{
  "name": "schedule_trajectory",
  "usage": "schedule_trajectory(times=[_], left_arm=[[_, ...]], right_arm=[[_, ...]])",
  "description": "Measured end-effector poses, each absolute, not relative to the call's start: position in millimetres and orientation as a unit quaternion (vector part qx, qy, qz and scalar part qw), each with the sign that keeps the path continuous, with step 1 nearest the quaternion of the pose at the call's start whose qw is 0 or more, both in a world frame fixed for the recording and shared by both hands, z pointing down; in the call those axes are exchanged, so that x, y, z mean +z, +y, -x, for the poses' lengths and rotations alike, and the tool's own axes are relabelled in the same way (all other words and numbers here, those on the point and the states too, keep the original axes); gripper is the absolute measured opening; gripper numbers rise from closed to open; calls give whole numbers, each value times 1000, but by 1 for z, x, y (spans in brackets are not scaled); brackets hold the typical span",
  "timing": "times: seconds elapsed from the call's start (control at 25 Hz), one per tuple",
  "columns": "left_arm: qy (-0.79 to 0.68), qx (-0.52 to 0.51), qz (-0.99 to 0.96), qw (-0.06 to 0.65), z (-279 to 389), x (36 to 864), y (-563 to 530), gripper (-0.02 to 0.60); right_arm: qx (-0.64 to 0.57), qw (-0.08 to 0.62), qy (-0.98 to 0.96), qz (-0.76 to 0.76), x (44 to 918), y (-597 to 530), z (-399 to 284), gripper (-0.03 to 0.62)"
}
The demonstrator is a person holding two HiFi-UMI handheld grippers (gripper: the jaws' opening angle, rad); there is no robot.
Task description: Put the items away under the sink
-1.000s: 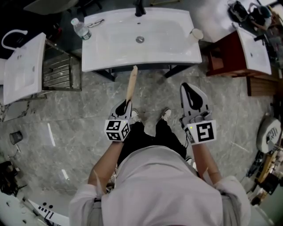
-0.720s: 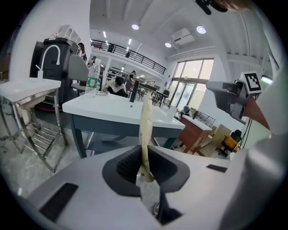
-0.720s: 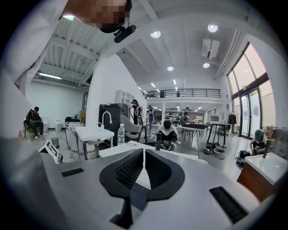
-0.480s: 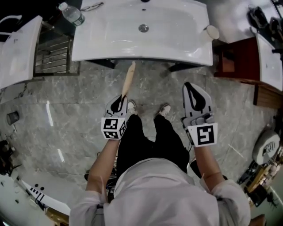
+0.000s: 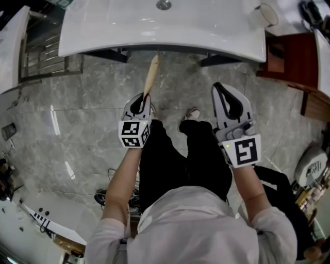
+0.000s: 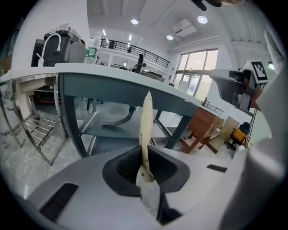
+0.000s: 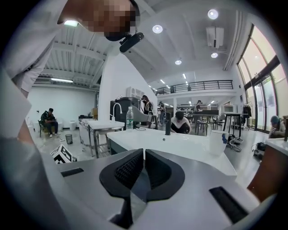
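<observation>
My left gripper [image 5: 139,104] is shut on a long pale wooden stick [image 5: 151,76], which points forward, its tip at the front edge of the white sink top [image 5: 154,26]. In the left gripper view the stick [image 6: 146,126] rises from the closed jaws [image 6: 145,155] toward the dark space under the sink, where a low shelf [image 6: 114,132] shows between the legs. My right gripper [image 5: 230,103] is shut with nothing in it and is held level beside the left. In its own view the jaws [image 7: 144,155] meet in front of the sink top [image 7: 180,143].
A white cup [image 5: 263,14] stands at the sink's right end, and a water bottle [image 7: 129,117] and faucet [image 7: 168,123] are on the sink top. A metal rack [image 5: 46,51] stands to the left and a red-brown wooden cabinet [image 5: 289,56] to the right. The floor is grey marble.
The sink has slid up toward the top of the head view. Both grippers hold the same pose, and the stick's tip now reaches the sink's front edge.
</observation>
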State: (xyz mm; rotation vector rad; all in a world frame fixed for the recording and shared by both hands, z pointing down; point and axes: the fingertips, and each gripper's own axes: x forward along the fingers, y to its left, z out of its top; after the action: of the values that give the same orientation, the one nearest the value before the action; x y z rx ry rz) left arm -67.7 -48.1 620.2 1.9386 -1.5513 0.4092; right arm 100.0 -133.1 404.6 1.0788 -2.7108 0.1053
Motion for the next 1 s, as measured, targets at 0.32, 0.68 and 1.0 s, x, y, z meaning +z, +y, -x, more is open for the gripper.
schedule_trajectory(times=[0.32, 0.68, 1.0], left_arm=[[-593, 164, -726, 307, 78, 681, -74, 38], [-571, 173, -742, 306, 76, 739, -101, 37], [-566, 171, -753, 290, 75, 767, -148, 37]], right_arm=[[27, 118, -921, -369, 467, -133, -102, 40], [24, 108, -919, -379, 521, -142, -89, 38], [24, 109, -911, -397, 556, -152, -97, 40]])
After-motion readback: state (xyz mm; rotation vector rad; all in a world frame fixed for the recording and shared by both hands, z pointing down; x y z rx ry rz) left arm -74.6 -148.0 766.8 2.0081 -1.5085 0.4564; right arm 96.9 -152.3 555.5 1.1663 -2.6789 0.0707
